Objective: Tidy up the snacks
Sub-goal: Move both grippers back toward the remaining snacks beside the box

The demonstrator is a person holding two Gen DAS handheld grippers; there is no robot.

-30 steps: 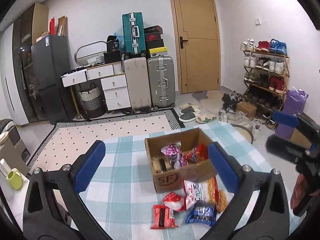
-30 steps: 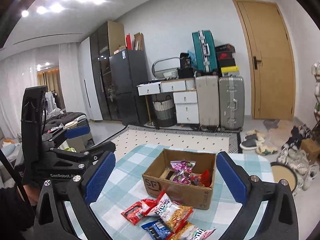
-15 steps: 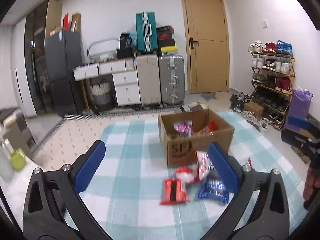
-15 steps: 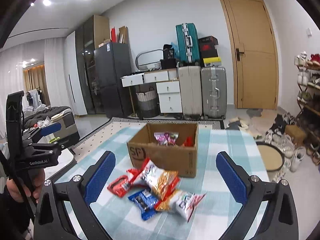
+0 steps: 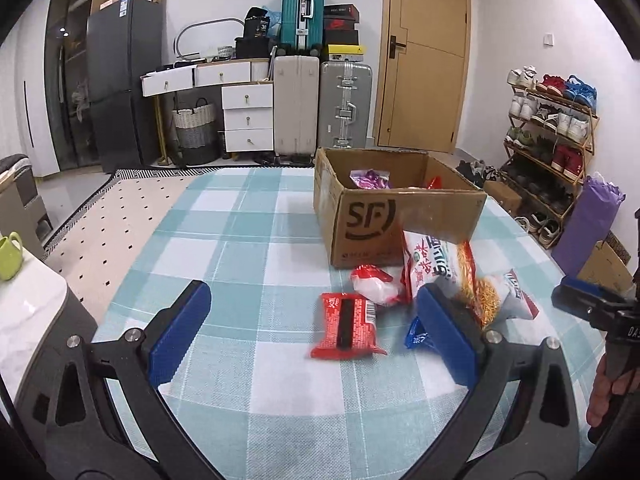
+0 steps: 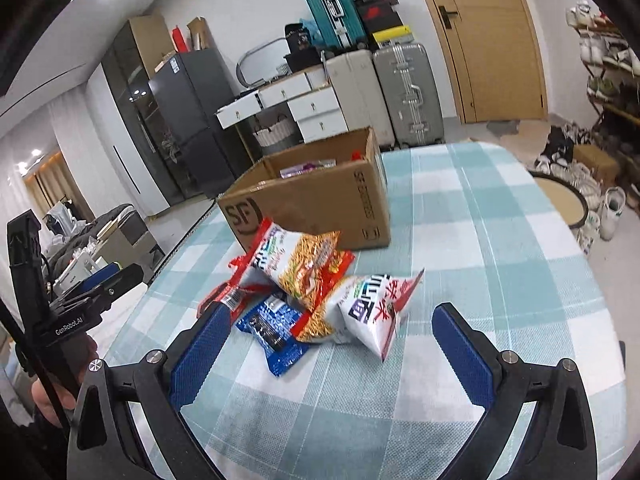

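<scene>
Left gripper [image 5: 314, 330] and right gripper [image 6: 332, 346], both spread wide and empty, hover over the checked counter [image 5: 248, 240] before loose snack packets beside the cardboard box [image 5: 400, 220]; only the right view reveals the whole blue packet [image 6: 272, 328], largely hidden in the left.

Teal-and-white checked tablecloth [image 5: 256, 224], brown box [image 5: 400, 216]

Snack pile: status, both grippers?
Left gripper open, empty, low over red packet. Right gripper open, empty, facing loose packets in front of the cardboard box. Box already holds some snacks. Nothing in the way.
</scene>
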